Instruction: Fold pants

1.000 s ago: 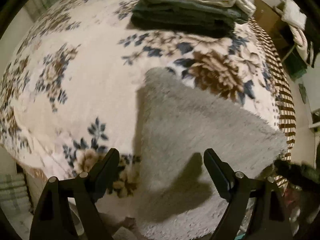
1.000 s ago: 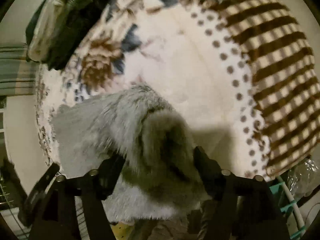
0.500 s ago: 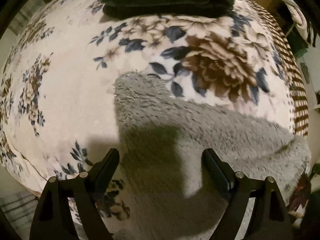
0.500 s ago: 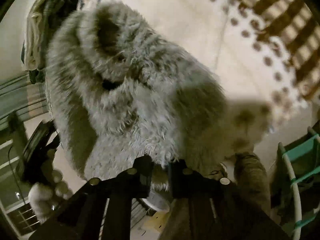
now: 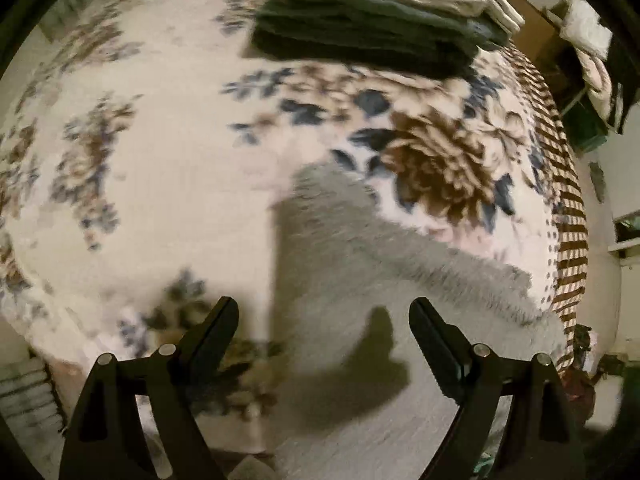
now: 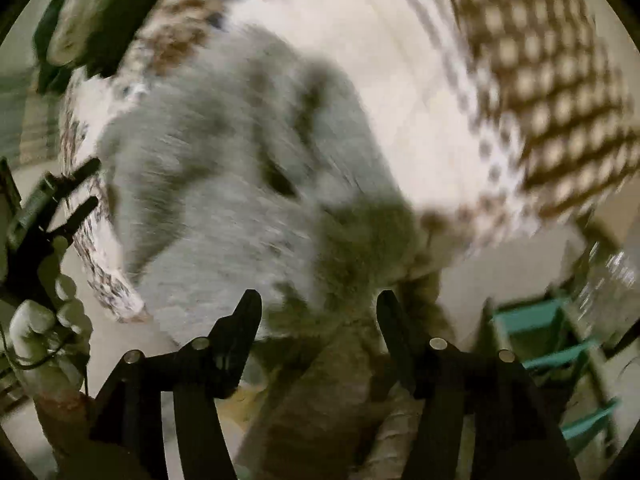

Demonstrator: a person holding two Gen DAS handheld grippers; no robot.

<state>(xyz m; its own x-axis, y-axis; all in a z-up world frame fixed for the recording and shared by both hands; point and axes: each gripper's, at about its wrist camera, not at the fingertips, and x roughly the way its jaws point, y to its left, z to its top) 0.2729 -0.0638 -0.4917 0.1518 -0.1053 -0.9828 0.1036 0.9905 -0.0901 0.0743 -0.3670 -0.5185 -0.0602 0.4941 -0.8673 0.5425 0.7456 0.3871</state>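
Half a second back my right gripper (image 6: 318,312) was pinched tight on the fuzzy grey pants (image 6: 240,168); its jaws are now opening, with the shaggy hem just ahead of the tips and, as far as the blur lets me judge, no pad pressing on it. My left gripper (image 5: 324,318) hangs spread wide over the same garment, nothing between its fingers, and its view has drifted back to show the stack of folded clothes (image 5: 384,20) more fully. The pants lie on the floral blanket (image 5: 160,168), one corner toward the big brown flower and the bulk at the bed's near edge. From the right wrist view, my left hand (image 6: 44,320) shows at the frame's left, holding its tool beside the bed.
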